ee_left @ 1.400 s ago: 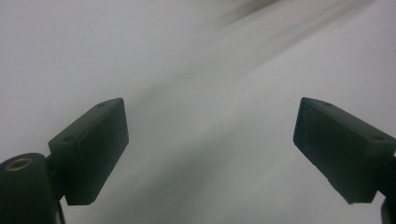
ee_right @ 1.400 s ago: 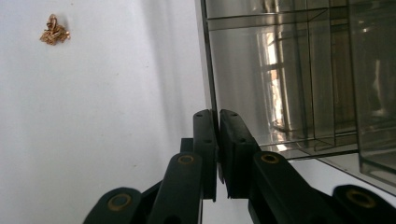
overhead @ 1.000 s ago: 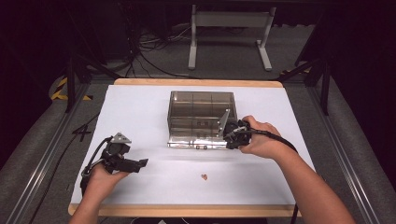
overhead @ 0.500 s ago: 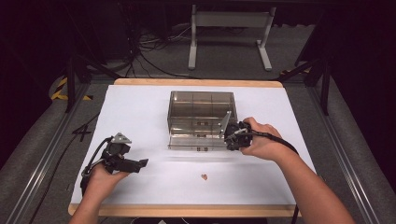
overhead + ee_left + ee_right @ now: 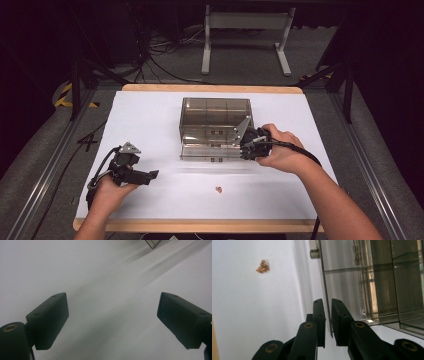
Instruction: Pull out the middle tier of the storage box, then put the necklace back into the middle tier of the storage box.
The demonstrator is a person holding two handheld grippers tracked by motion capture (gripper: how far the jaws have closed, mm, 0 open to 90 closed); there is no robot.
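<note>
While the left claw (image 5: 150, 175) is held idle with its jaws spread wide and nothing between them, low over the bare white surface (image 5: 150, 120), the work is seen to be carried by the other hand. Ahead of that claw and off to its right, a small coppery cluster (image 5: 218, 189) is left lying loose on the surface, untouched and well apart from both claws. Farther right, the clear compartment box (image 5: 215, 117) is found with its transparent lid (image 5: 212, 152) folded down toward the person. The lid's thin edge is pinched between the nearly closed jaws of the right claw (image 5: 327, 322), at the box's near right corner. The box is therefore judged to be opened or nearly so; the cluster is not yet picked up or placed in a compartment.
</note>
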